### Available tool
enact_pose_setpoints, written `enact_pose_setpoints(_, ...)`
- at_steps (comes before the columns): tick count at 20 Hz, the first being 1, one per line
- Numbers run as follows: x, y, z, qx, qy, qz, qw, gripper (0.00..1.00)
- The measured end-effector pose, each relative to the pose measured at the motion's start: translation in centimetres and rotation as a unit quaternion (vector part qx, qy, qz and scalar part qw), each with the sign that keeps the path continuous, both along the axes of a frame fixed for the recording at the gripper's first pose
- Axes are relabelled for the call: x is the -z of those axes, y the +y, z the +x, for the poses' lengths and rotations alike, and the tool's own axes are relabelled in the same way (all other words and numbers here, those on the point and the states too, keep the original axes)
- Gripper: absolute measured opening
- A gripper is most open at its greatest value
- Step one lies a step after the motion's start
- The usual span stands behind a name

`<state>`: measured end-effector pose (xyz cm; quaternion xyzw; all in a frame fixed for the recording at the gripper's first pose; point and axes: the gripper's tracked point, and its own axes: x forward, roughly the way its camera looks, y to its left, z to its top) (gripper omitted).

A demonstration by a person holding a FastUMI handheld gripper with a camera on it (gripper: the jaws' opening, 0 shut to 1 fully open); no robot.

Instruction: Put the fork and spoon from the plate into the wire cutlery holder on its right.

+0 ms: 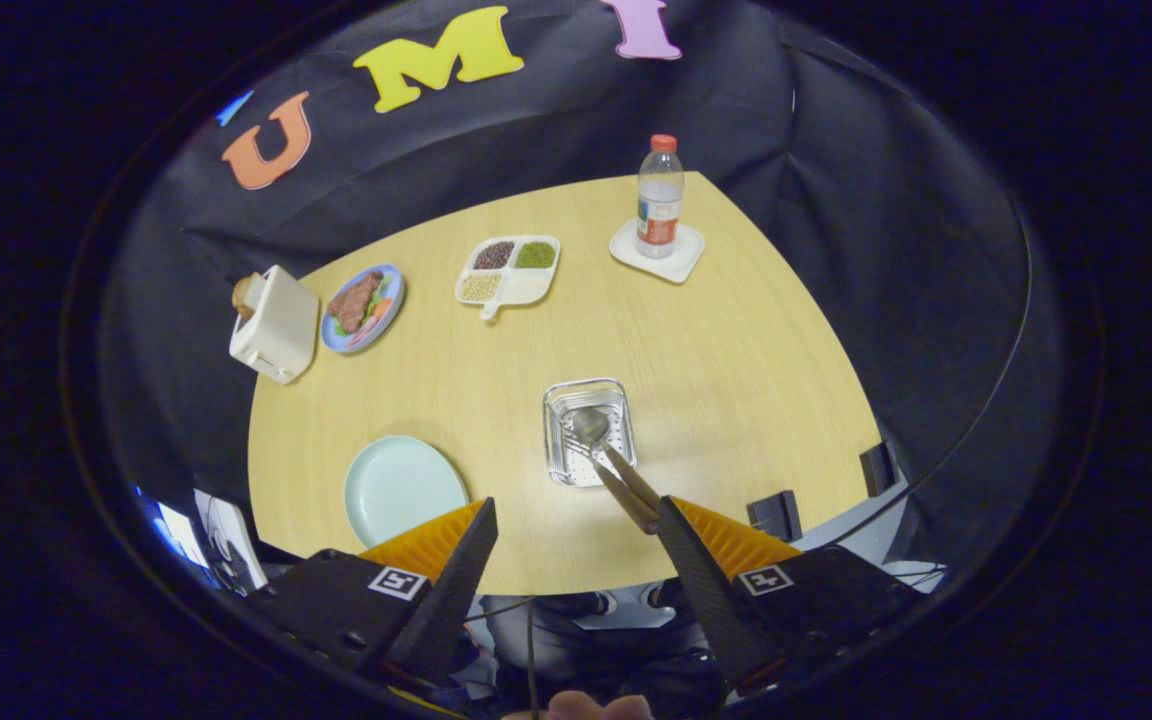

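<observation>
One gripper, its two fingers spread wide apart with nothing between them. Just ahead of them: one pale green plate and one wire holder with one spoon and one fork. Well beyond: one bottle, one divided tray, one food plate, one toaster.

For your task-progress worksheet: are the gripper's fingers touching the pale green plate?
Apart. The gripper view shows the gripper open and raised above the table, holding nothing; the plate lies bare below and beyond the left finger.
</observation>
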<state>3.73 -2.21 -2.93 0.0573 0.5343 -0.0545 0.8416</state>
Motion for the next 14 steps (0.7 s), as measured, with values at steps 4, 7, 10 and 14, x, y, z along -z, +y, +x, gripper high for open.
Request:
enact_pose_setpoints(4, -3.0, 0.2, -1.7, 0.001, -0.082, 0.001, 0.997, 0.97)
enact_pose_setpoints(7, -4.5, 0.3, -2.6, -0.007, -0.159, -0.014, 0.987, 0.97)
enact_pose_setpoints(10, -5.5, 0.2, -3.9, -0.029, -0.243, -0.067, 0.967, 0.96)
enact_pose_setpoints(14, -7.8, 1.3, -5.4, -0.033, -0.360, -0.086, 0.928, 0.96)
